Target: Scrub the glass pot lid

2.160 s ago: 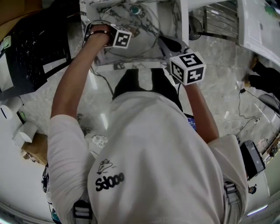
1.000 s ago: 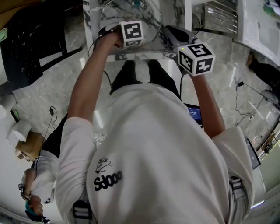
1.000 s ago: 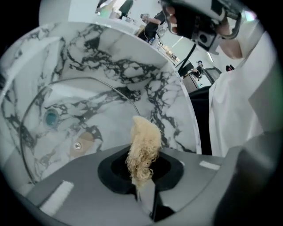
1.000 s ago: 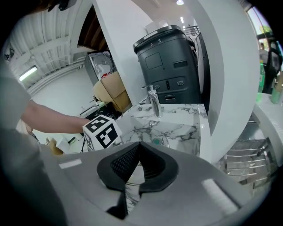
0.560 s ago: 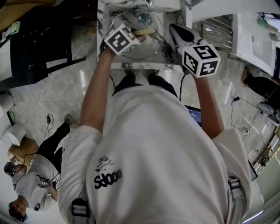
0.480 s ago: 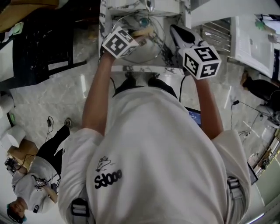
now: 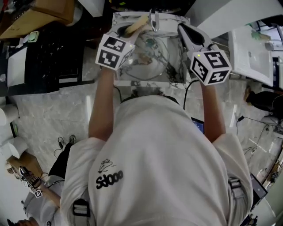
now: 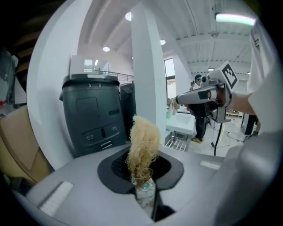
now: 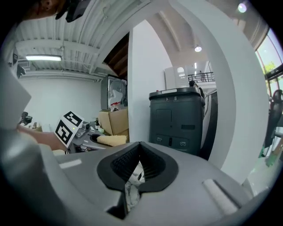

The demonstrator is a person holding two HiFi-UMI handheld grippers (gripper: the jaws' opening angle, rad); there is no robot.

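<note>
Outward — scrubber (image 8: 142, 145) past left tongs (image 8: 143, 177)

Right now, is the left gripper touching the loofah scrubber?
Touching. The left gripper view shows the left gripper clamped on the lower end of the loofah scrubber.

Dark grey bin (image 8: 90, 117) upright, just beside white pillar (image 8: 148, 62). Cardboard box (image 7: 46, 11) top left, near black object (image 7: 48, 53), type unclear. White rolls (image 7: 9, 148) at left edge. Marble floor (image 7: 48, 114). Second person (image 7: 42, 201) lower left. White table (image 7: 250, 48) right.
</note>
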